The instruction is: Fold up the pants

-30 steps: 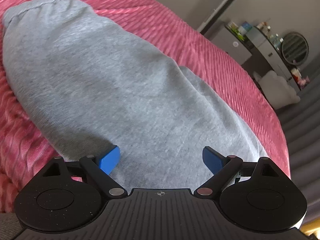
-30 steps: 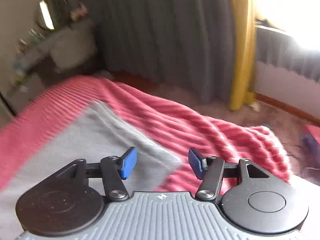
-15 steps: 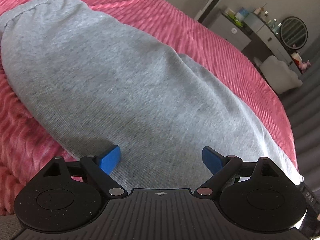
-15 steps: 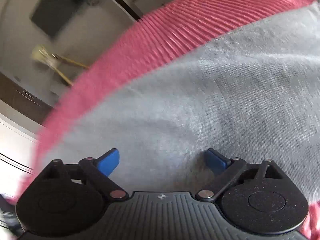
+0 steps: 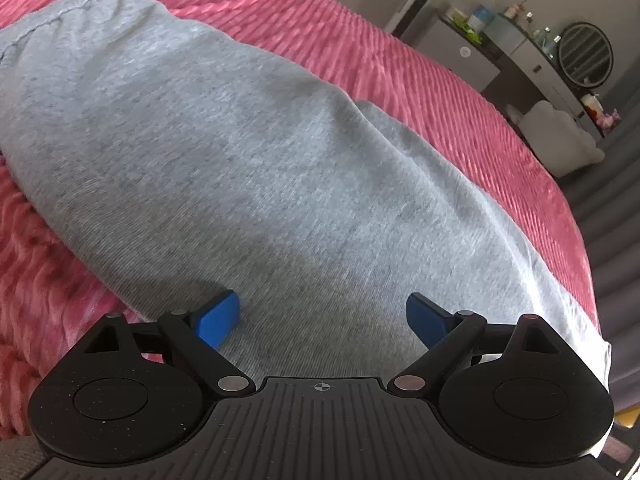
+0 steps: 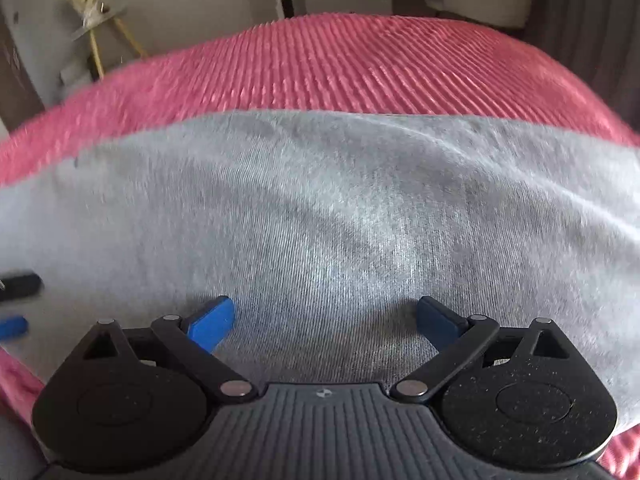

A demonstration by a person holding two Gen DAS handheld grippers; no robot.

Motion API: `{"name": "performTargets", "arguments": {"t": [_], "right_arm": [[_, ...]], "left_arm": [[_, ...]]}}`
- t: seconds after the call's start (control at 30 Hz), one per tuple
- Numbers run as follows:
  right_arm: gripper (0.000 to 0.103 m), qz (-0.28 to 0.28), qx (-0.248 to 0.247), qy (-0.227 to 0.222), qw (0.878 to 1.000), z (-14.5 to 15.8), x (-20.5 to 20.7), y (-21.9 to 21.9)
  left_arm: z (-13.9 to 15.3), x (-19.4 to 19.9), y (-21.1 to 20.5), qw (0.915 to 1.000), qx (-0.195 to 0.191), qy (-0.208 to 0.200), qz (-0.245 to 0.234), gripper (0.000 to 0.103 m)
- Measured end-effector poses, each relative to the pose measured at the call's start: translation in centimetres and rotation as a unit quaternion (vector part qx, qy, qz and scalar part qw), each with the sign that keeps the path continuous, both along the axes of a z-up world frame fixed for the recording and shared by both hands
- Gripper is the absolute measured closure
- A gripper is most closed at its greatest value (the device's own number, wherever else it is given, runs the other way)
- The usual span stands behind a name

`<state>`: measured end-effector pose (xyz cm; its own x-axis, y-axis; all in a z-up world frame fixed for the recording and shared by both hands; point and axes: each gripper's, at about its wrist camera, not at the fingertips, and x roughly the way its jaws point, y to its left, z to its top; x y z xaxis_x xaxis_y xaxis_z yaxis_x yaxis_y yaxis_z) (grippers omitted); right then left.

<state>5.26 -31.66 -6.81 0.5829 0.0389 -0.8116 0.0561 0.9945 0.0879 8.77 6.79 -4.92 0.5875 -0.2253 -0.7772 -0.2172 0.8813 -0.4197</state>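
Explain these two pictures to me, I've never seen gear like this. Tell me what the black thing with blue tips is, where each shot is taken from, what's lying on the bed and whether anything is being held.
There is no robot here. A person holds a hand-held gripper in each hand, and each carries a wide-angle camera looking forward along its two fingers. The black shape at the bottom of each picture is the tool itself; the blue tips are its finger pads.

One picture comes from the left gripper, the other from the right gripper. Both have their jaws spread wide, with nothing between them, so nothing is held.

Under both lie grey pants, spread fairly flat on a pink ribbed bedspread. At the left edge of the right view, a blurred dark piece and a blue piece appear; I cannot tell for sure what they are.
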Motion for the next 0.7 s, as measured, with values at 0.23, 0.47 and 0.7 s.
{"name": "performTargets", "arguments": {"t": [0.23,0.47,0.7], "right_arm": [[0.005,0.002,0.000,-0.006,1.000,0.3,-0.1,-0.4],[0.005,-0.022,-0.032,0.002,0.999,1.1,0.3,-1.8],[0.013,-0.056,0.036,-0.023,0.998,2.4,-1.0,-3.4]], "left_arm": [[0.5,-0.8,1.8,0.9990,-0.022,-0.006,0.038,0.011],[0.3,-0.2,3.1,0.9975,-0.004,-0.004,0.070,0.010],[-0.2,0.8,2.2,0.9982,0.016,-0.002,0.058,0.007]]}}
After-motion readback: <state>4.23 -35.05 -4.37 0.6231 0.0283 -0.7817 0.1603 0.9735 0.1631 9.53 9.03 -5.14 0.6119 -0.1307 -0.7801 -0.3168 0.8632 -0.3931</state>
